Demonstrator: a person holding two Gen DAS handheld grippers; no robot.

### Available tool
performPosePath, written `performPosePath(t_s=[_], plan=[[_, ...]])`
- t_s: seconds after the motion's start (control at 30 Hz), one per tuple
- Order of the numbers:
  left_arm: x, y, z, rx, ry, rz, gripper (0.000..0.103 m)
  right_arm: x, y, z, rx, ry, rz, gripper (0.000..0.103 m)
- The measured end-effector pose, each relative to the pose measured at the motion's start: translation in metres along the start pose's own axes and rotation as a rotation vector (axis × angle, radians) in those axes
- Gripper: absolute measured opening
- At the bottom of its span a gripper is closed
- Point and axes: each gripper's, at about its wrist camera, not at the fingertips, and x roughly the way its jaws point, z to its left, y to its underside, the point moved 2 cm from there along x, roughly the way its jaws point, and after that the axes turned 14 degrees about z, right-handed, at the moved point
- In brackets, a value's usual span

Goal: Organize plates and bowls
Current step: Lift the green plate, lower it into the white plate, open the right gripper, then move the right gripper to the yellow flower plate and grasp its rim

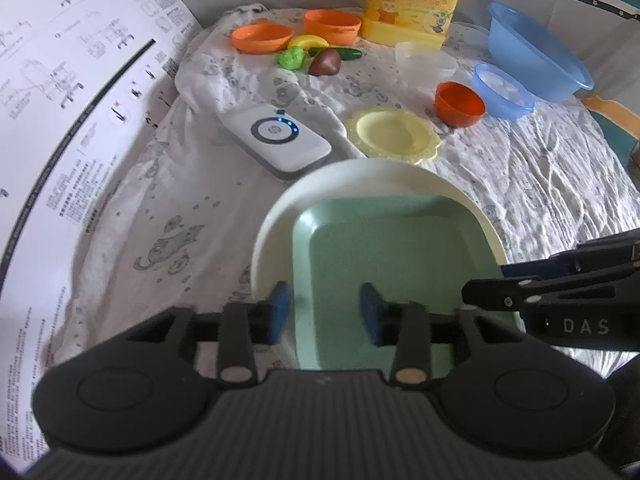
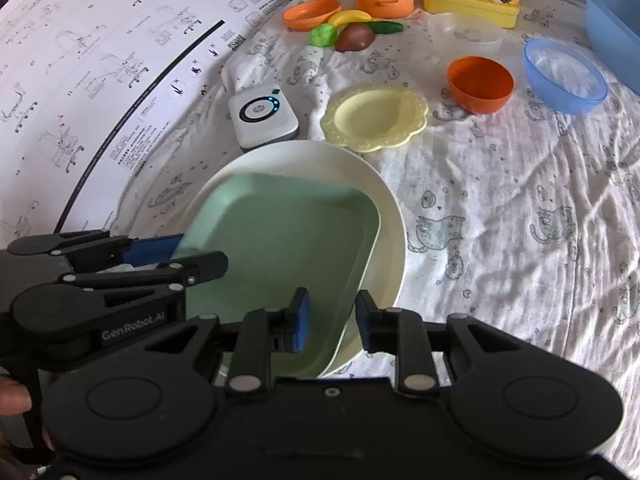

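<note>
Green square plate (image 1: pixel 384 272) sits nested in white round plate (image 2: pixel 384 216); both grippers, left (image 1: pixel 326 312) and right (image 2: pixel 330 322), straddle its rims with jaws apart. I'd back out straight, avoiding nudges.

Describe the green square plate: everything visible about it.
The green square plate is pale mint with rounded corners, a raised rim and a flat matte base, plastic or melamine by its look. It is empty and sits inside the larger white round plate, slightly off-centre, on the patterned cloth. The left gripper and right gripper each straddle a rim edge, jaws parted, pads not visibly pressing.
</note>
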Motion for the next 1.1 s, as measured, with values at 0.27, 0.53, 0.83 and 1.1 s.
performPosePath(t_s=[0.27, 0.53, 0.83, 1.1], plan=[[-0.012, -0.001, -0.004, 0.004, -0.034, -0.046, 0.069, -0.012, 0.002, -0.002, -0.007, 0.004, -0.041, 0.06], [-0.018, 0.001, -0.005, 0.0, -0.067, -0.059, 0.082, -0.022, 0.009, -0.005, -0.001, 0.005, -0.077, 0.074], [-0.023, 0.002, -0.003, -0.031, -0.087, -0.075, 0.103, -0.031, 0.016, -0.012, 0.016, -0.011, -0.108, 0.093], [-0.03, -0.003, -0.005, -0.044, -0.076, -0.105, 0.103, -0.04, 0.017, -0.024, 0.035, 0.001, -0.134, 0.098]])
